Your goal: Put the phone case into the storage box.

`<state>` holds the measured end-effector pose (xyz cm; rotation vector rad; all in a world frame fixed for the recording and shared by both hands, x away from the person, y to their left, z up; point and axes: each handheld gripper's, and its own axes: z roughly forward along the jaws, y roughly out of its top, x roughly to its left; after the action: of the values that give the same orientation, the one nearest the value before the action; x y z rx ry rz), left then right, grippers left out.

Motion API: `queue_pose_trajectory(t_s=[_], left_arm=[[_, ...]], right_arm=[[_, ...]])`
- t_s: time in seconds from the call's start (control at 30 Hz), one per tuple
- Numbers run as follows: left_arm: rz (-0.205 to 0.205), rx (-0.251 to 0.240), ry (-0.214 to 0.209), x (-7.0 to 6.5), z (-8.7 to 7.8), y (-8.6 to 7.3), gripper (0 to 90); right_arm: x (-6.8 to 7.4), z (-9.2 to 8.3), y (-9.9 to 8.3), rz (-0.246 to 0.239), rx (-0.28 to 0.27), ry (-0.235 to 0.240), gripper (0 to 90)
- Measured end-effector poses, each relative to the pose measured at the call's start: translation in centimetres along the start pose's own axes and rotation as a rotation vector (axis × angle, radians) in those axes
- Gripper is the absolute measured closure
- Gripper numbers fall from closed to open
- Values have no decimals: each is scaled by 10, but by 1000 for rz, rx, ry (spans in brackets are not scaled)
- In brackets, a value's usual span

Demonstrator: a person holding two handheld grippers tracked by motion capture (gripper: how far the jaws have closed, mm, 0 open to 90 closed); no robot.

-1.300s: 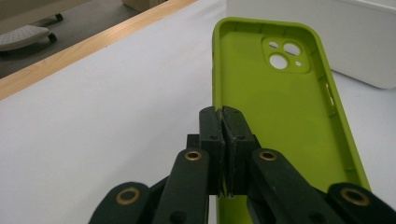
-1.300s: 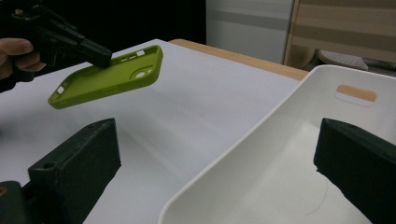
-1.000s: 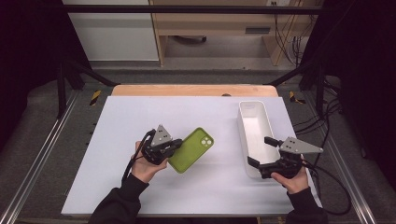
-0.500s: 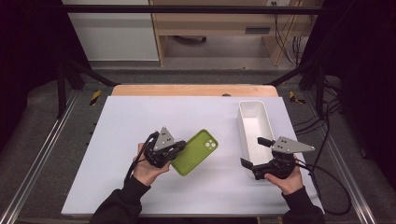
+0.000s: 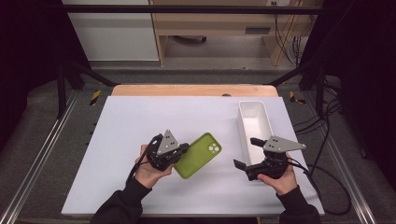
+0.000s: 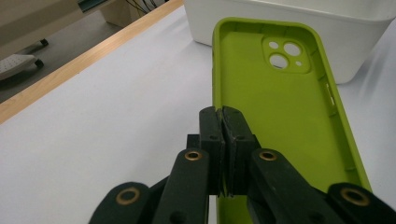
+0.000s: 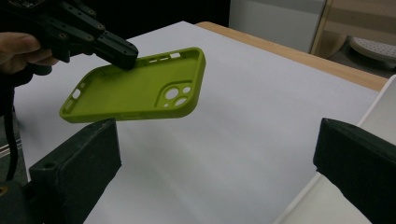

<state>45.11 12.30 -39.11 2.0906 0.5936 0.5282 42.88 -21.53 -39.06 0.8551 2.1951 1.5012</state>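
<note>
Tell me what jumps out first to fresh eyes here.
The green phone case, mid-table and lifted off the white surface, pinched at its side wall by the shut left gripper. To its right, the right gripper faces it with jaws open, empty. Behind that sits a white bin.

phone case: soft-looking green plastic or rubber, matt, smooth inside
left tongs: black matt plastic arms with brass-coloured pins, pads flat and dull
right tongs: black matt blocks, faintly grainy
tray, right of the phone case: white plastic, smooth, slight sheen
counter: white, matt, smooth; bare pale wood strip along its far edge
</note>
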Motion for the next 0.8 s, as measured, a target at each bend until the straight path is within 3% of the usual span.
queue_pose_trajectory(t_s=[0.8], left_arm=[[39, 9, -12, -7, -1, -2, 879]], right_arm=[[12, 20, 15, -4, 59, 24, 17]])
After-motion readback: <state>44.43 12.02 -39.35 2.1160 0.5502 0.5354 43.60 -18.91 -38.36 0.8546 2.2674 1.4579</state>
